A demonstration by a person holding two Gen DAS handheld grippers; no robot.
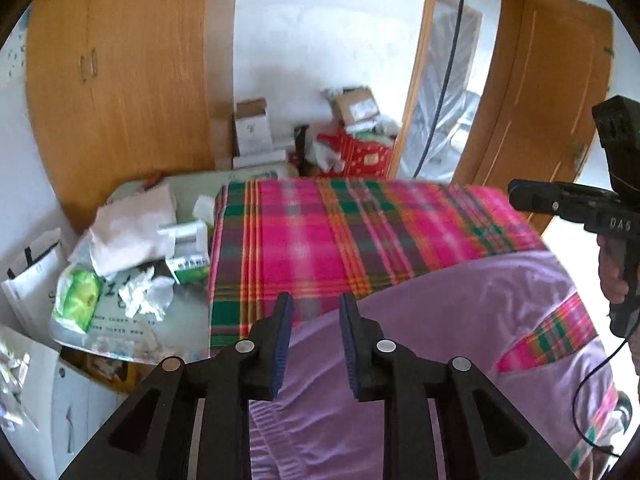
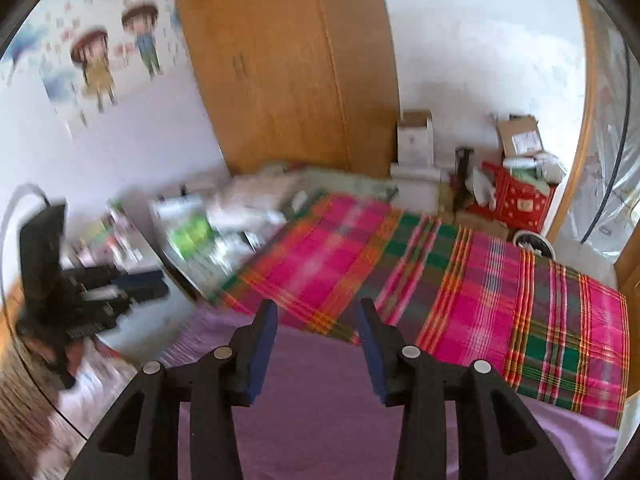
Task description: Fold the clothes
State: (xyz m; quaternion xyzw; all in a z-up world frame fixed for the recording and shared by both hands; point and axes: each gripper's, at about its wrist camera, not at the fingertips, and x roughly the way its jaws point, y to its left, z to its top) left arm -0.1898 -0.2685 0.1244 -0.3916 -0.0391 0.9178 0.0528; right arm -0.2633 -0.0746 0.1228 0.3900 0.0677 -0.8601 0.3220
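A lilac garment (image 1: 420,340) lies spread on the near part of a bed covered by a pink, green and orange plaid sheet (image 1: 320,240). My left gripper (image 1: 316,304) hovers open over the garment's far edge, nothing between its blue pads. In the right wrist view the same lilac garment (image 2: 320,400) fills the foreground on the plaid sheet (image 2: 500,300), and my right gripper (image 2: 318,312) is open above it, empty. The right gripper (image 1: 516,192) also shows at the right edge of the left wrist view, held by a hand, and its jaws are not discernible there.
A cluttered side table (image 1: 132,264) with tissues, boxes and a green packet stands left of the bed. A wooden wardrobe (image 1: 120,80) rises behind it. Cardboard boxes and a red bag (image 1: 360,152) sit on the floor by the open door (image 1: 540,100).
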